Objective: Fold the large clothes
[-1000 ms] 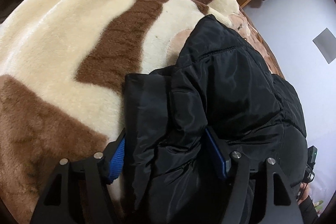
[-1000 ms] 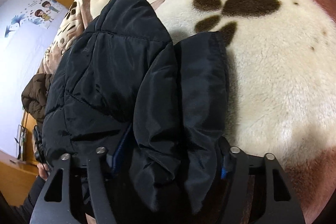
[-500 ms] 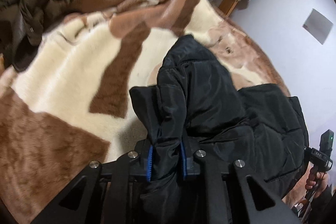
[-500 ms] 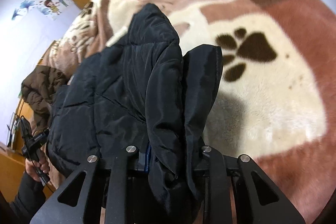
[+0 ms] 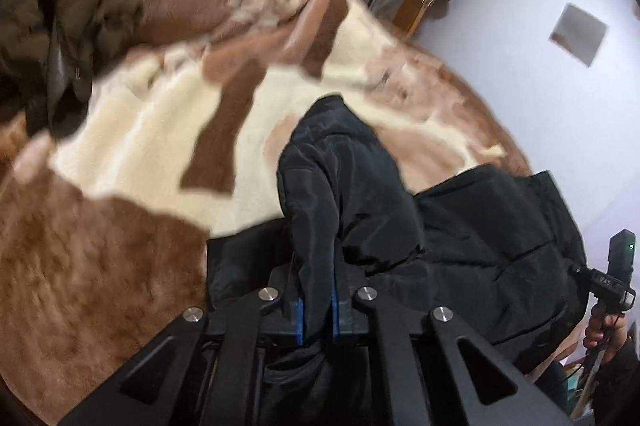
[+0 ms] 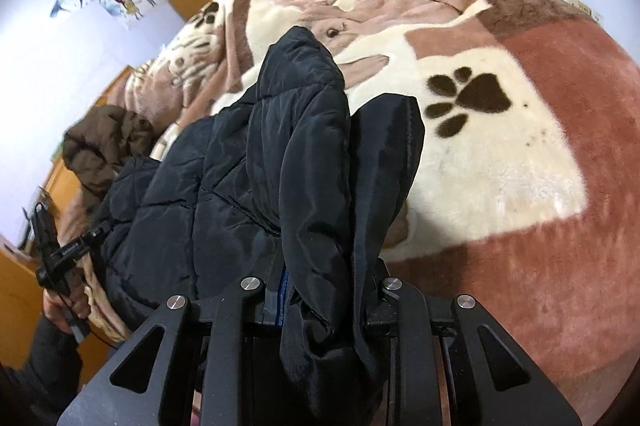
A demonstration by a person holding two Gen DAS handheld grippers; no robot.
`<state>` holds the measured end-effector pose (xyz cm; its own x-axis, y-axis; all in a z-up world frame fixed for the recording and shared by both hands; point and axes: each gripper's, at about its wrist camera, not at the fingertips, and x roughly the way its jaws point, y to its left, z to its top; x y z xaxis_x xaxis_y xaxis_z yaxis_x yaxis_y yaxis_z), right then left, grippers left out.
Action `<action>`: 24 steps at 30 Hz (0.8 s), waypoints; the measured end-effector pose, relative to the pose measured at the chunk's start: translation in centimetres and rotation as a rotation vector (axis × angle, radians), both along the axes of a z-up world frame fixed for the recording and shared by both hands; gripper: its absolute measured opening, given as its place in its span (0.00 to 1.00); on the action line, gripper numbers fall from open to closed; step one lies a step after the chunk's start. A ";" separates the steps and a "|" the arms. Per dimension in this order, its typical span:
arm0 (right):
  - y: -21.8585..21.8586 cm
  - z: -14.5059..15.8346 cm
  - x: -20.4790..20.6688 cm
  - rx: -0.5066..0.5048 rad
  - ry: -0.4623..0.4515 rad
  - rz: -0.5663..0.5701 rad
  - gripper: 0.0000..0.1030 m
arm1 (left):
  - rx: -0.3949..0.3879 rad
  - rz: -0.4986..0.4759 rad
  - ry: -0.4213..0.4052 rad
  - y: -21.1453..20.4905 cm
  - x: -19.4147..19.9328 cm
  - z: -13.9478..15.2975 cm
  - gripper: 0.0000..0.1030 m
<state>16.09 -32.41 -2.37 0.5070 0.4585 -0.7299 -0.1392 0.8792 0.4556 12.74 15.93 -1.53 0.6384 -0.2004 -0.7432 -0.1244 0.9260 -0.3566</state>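
The black jacket (image 5: 460, 226) lies bunched on the brown and cream blanket (image 5: 132, 146). My left gripper (image 5: 318, 314) is clamped on one fold of the jacket, and my right gripper (image 6: 324, 302) is clamped on another thick fold. A brown coat (image 6: 104, 146) sits heaped near the blanket's edge.

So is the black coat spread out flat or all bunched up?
Bunched up. The black coat lies in thick doubled layers on the blanket, with a fold pinched in the left gripper and another in the right gripper.
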 end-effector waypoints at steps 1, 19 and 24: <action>-0.3 -0.8 0.3 -0.002 0.030 -0.010 0.25 | -0.023 0.030 0.043 0.9 0.4 -1.4 0.14; -1.9 -6.3 1.2 0.004 0.181 -0.045 0.42 | -0.285 -0.029 0.169 3.0 1.5 -11.2 0.70; -1.6 -6.0 1.0 -0.008 0.170 -0.052 0.38 | -0.255 -0.049 0.155 1.9 2.3 -10.7 0.41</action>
<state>17.06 -33.99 -8.40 0.3992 0.4291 -0.8103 -0.0155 0.8868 0.4620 15.03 17.84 -12.26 0.5065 -0.4207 -0.7527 -0.1525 0.8155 -0.5584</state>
